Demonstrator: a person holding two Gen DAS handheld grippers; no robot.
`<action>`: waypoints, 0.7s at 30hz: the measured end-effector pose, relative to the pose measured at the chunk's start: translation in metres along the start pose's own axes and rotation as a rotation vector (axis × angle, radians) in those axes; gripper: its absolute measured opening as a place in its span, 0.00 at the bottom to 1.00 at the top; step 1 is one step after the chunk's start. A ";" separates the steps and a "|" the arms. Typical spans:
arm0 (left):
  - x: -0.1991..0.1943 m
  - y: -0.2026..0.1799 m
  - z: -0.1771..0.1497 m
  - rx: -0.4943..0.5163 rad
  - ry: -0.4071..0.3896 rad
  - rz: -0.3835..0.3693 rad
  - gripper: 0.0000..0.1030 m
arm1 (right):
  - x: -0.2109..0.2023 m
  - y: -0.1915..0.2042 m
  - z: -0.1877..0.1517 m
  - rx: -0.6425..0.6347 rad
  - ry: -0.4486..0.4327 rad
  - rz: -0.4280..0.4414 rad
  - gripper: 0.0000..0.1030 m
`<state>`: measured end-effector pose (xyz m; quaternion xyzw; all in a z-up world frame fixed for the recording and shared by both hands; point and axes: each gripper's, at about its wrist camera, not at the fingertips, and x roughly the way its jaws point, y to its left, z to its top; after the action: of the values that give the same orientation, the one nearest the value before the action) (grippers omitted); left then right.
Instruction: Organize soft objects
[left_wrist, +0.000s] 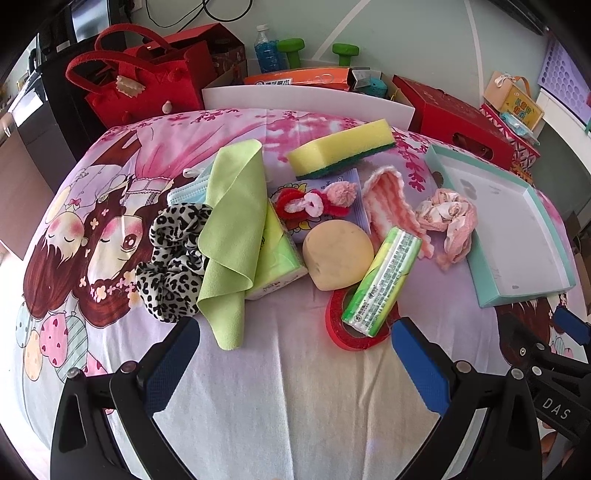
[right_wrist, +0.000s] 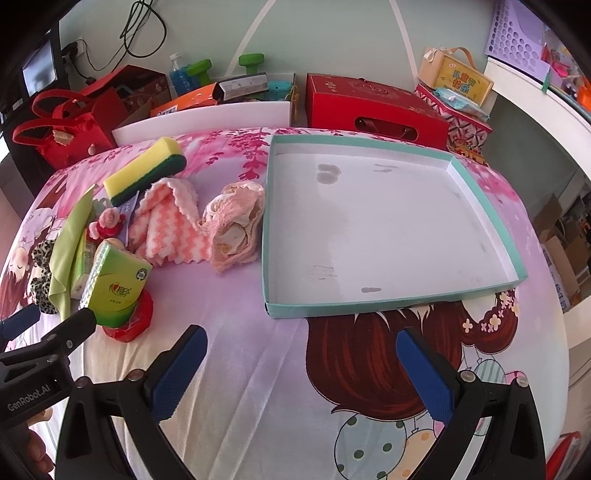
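A pile of soft things lies on the cartoon bedsheet: a green cloth (left_wrist: 231, 236), a leopard scrunchie (left_wrist: 173, 258), a yellow-green sponge (left_wrist: 341, 147), a round beige sponge (left_wrist: 338, 254), a green tissue pack (left_wrist: 382, 282) on a red tape roll (left_wrist: 338, 325), a pink-white towel (left_wrist: 388, 206) and a pink scrunchie (left_wrist: 448, 218). An empty teal-rimmed box lid (right_wrist: 388, 306) lies to the right. My left gripper (left_wrist: 295, 343) is open, just short of the pile. My right gripper (right_wrist: 301, 350) is open and empty, in front of the lid.
Red felt bag (left_wrist: 140, 88), red gift boxes (right_wrist: 376, 110), a white board (left_wrist: 306, 99), a water bottle (left_wrist: 266, 48) and green dumbbells stand behind the bed. A purple basket (right_wrist: 517, 33) sits on the far right.
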<state>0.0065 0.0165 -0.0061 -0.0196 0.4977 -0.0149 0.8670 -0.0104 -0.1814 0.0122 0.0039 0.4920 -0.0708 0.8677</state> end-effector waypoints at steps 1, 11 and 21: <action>0.000 0.000 0.000 0.001 -0.002 0.003 1.00 | 0.000 -0.001 0.000 0.001 0.001 0.002 1.00; -0.001 0.002 0.000 0.010 -0.002 0.018 1.00 | 0.000 -0.003 0.000 0.010 0.007 0.010 1.00; -0.003 -0.001 0.001 0.026 -0.005 0.021 1.00 | 0.001 -0.006 0.000 0.022 0.012 0.010 1.00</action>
<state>0.0063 0.0160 -0.0033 -0.0032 0.4955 -0.0121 0.8685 -0.0107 -0.1878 0.0120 0.0165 0.4962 -0.0718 0.8651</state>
